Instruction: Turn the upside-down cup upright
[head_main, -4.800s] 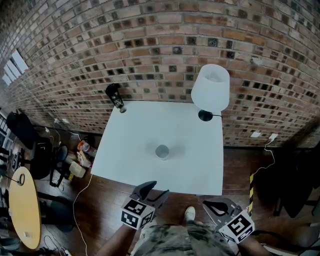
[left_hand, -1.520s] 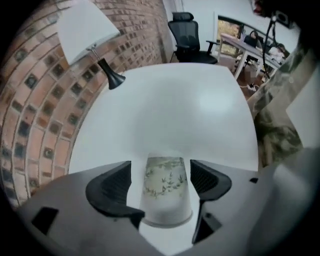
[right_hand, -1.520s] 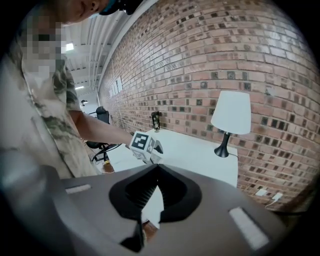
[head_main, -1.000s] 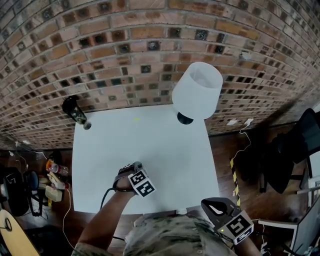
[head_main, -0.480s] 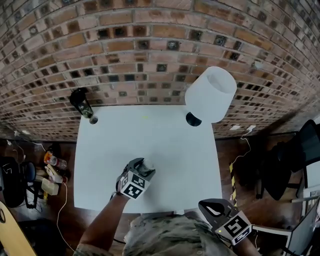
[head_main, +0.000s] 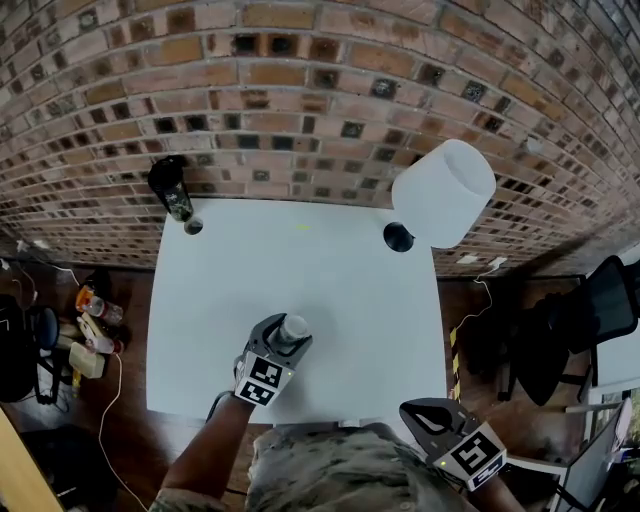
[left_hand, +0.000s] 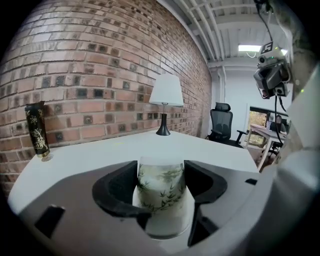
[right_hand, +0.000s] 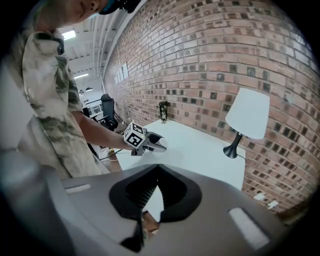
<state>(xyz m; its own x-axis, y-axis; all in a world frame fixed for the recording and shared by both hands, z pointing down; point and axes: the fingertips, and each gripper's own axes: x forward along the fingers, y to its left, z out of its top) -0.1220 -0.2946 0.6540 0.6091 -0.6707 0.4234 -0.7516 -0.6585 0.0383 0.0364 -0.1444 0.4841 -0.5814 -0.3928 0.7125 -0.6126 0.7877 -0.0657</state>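
Left tongs (left_hand: 160, 187) are clamped on the cup (left_hand: 161, 195), one jaw on each side of its wall at about mid-height. The cup is pale glass with a leaf print. Its wider end points down and its flat end up, so we judge it not yet turned over. It sits over the near half of the desk (head_main: 340, 265), well apart from the lamp (head_main: 443, 193) and the dark canister (head_main: 170, 187) at the far corners. We cannot tell from either view whether its rim rests on the desk or has just cleared it.

Right tongs (right_hand: 158, 168) hang beyond the desk's near edge by the person's right side, jaws together with nothing between them.

Risks as we see them:
- The glass looks smooth and tapered. When the wrist rolls, it could swivel between the pads or squirt out toward the narrow end.
- A roll started too low would catch the rim on the desk and lever the cup loose.
- A dropped cup this near the front edge could roll off.

Against the earliest frame: back then the cup stood alone on the desk, with both tongs held back at the near edge and the left jaws apart. Since then the left arm has reached in and closed on it. The right tongs have barely moved.
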